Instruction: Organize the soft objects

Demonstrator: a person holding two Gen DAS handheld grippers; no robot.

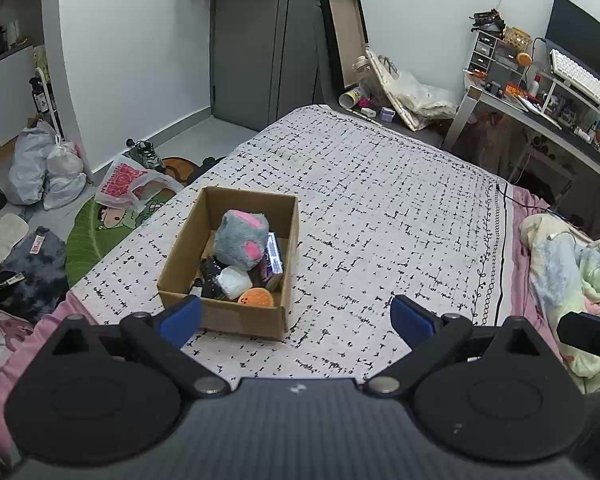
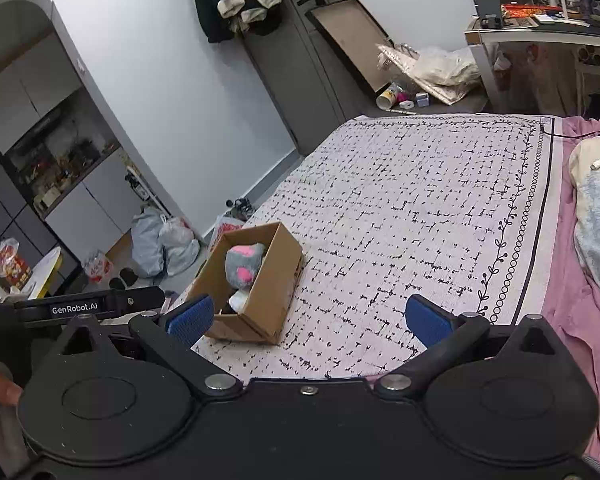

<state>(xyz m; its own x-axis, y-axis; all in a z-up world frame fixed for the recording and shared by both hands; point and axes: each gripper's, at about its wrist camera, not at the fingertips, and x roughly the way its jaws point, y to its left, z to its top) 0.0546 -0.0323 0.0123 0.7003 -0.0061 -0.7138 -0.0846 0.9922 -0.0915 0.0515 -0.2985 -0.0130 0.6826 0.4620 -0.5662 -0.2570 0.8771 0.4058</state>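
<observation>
1. I'm over a bed in a cluttered bedroom; the patterned bedspread [image 1: 380, 200] fills the middle of both views, with a desk [image 1: 548, 120] at the upper right of the left wrist view.
2. My left gripper [image 1: 296, 318] sits at the bottom of its frame, blue pads spread wide and empty. The right gripper [image 2: 310, 318] is likewise splayed with nothing between its pads. Both hang above the bedspread, apparently free for a pick.
3. Just beyond the left pad lies the cardboard box [image 1: 224, 316], open-topped, left of centre, presumably the collecting bin.
4. Inside it, a grey-and-pink plush [image 1: 240, 244] is piled on top; a white soft lump [image 1: 232, 282] and an orange plush [image 1: 256, 298] sit at the near wall.
5. The bedspread around the box shows nothing loose, so I judge the sorting nearly finished.
6. A crumpled quilt [image 1: 572, 272] fills the right edge.
</observation>
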